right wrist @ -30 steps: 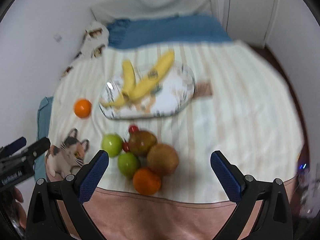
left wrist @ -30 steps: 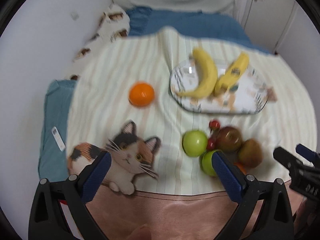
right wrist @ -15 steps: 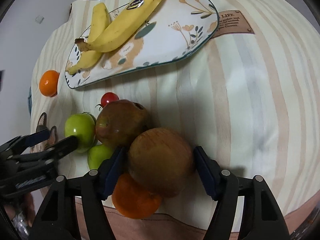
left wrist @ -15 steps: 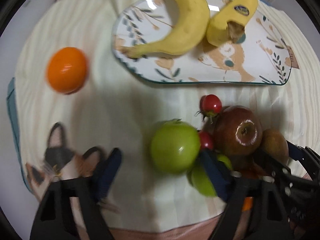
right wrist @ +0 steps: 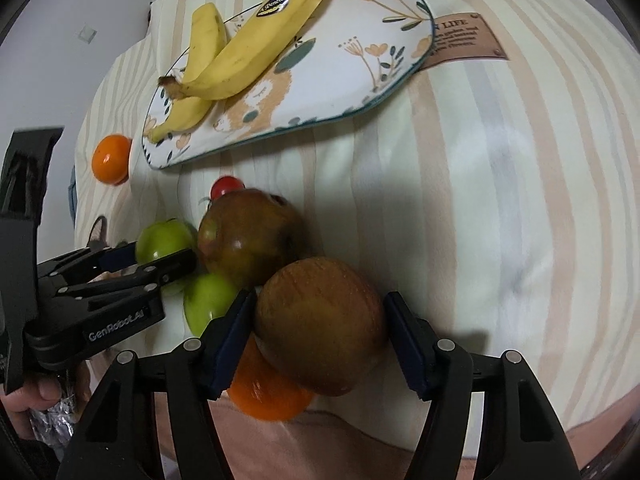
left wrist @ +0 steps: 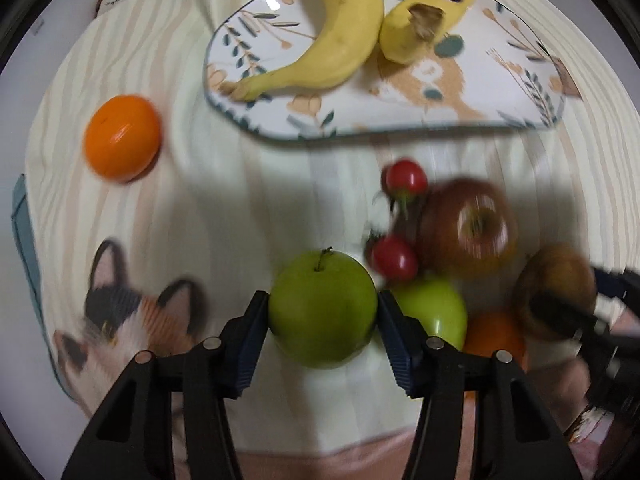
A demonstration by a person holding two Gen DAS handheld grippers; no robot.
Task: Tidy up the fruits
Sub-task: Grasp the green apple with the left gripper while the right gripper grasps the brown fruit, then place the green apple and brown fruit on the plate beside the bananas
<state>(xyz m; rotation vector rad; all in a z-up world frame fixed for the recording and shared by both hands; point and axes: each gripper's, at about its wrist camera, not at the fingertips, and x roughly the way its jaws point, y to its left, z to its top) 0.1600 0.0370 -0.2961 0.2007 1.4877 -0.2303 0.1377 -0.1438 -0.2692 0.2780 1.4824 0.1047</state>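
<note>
Left wrist: glossy green apple [left wrist: 322, 307], stem up, in left claw [left wrist: 322, 322].

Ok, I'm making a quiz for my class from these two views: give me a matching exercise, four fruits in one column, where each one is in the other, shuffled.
Fruits:
1. bananas
2. green apple
3. brown apple
4. lone orange

Places:
A. between the left tongs
B. alone on the striped cloth, left of the plate
C. on the plate
D. between the right tongs

Pairs: 1-C, 2-A, 3-D, 4-B
</note>
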